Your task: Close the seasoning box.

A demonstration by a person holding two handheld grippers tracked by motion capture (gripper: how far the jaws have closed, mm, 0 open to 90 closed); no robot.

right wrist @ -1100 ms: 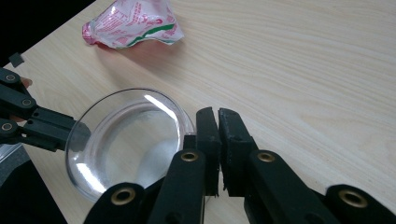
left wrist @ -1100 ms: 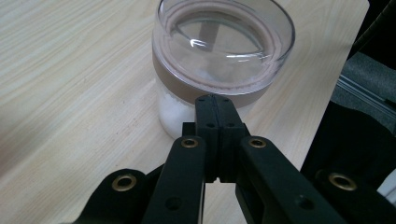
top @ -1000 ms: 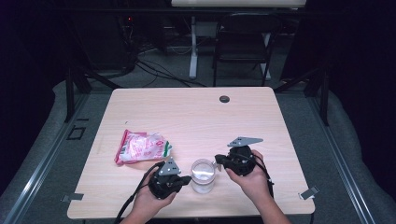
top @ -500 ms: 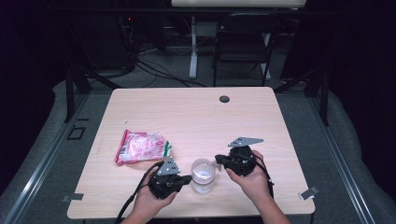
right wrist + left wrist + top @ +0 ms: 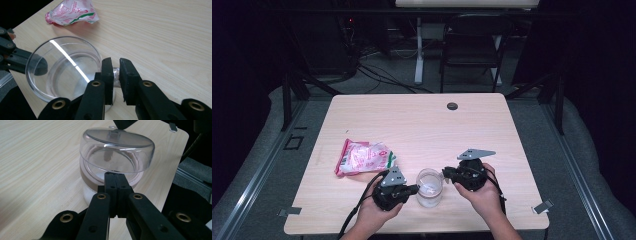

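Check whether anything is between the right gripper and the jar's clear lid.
Nothing visible is in the way. The lid has a small tab that already sits between the jaws of the right gripper, which have just been opening.

The right gripper (image 5: 115, 75) has just been opening its jaws around the clear lid's tab (image 5: 115, 74)

No legible text or labels anywhere

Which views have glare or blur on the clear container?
Right gripper view: a bright streak of glare crosses the clear lid, and the jaws near the lens look soft. Left gripper view: a highlight runs along the lid rim. High view: dim surroundings, the jar small and soft.
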